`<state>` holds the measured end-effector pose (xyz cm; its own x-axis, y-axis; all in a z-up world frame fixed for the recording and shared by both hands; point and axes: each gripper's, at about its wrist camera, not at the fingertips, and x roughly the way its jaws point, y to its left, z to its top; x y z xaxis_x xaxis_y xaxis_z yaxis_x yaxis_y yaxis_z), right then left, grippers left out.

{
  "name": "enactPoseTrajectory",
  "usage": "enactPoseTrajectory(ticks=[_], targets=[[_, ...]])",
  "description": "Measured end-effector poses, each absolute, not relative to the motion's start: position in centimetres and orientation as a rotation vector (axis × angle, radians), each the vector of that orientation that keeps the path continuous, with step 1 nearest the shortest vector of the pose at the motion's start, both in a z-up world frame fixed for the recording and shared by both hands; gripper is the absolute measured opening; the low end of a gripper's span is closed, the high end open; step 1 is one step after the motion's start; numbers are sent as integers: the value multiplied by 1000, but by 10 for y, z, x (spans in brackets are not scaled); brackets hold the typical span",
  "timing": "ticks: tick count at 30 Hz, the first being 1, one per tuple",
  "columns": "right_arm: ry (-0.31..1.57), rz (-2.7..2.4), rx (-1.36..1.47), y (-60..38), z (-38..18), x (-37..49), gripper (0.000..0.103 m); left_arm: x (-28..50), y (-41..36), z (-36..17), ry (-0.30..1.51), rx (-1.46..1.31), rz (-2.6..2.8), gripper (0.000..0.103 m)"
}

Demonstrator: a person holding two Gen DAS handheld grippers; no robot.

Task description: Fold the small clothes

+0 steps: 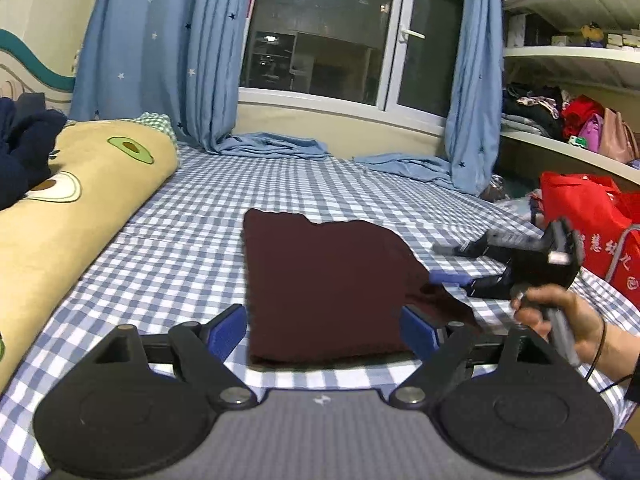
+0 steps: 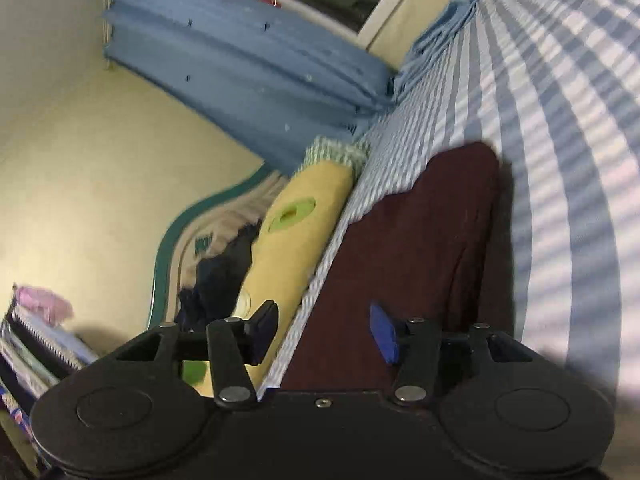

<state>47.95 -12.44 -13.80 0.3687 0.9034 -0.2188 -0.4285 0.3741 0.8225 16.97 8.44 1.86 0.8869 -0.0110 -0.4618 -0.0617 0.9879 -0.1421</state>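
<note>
A dark maroon folded garment (image 1: 324,284) lies flat on the blue-and-white checked bed sheet (image 1: 192,220). My left gripper (image 1: 324,330) is open, its blue pads on either side of the garment's near edge, holding nothing. My right gripper (image 1: 444,262) shows in the left wrist view at the garment's right edge, open, tilted on its side, with a hand on its handle. In the right wrist view the right gripper (image 2: 326,336) is open and empty, just above the maroon garment (image 2: 420,248).
A long yellow avocado-print bolster (image 1: 68,208) lies along the left of the bed, dark blue clothes (image 1: 20,148) behind it. Blue curtains (image 1: 160,52) and a window stand at the back. A red bag (image 1: 592,224) and shelves with clothes are at the right.
</note>
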Motion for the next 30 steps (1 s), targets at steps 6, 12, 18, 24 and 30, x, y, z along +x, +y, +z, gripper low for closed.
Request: enactPoseTrajectory(ticks=[6,12,18,24,30], targets=[[838,818,875,-158,-189,479,2,157,64,24,480,-119,9,87],[681,958,904,-170,-156,424,51,157,55,23,497,-128,19,89],[807,845,832,-173,-189,422,11,163,45,20,519,-106,17,92],[743,783,730,-191,-158,395,65,153,46,17,528,-77,61,99],[538,708,535,-201,-78,301,102,147,51,15,547,-79,84,102]])
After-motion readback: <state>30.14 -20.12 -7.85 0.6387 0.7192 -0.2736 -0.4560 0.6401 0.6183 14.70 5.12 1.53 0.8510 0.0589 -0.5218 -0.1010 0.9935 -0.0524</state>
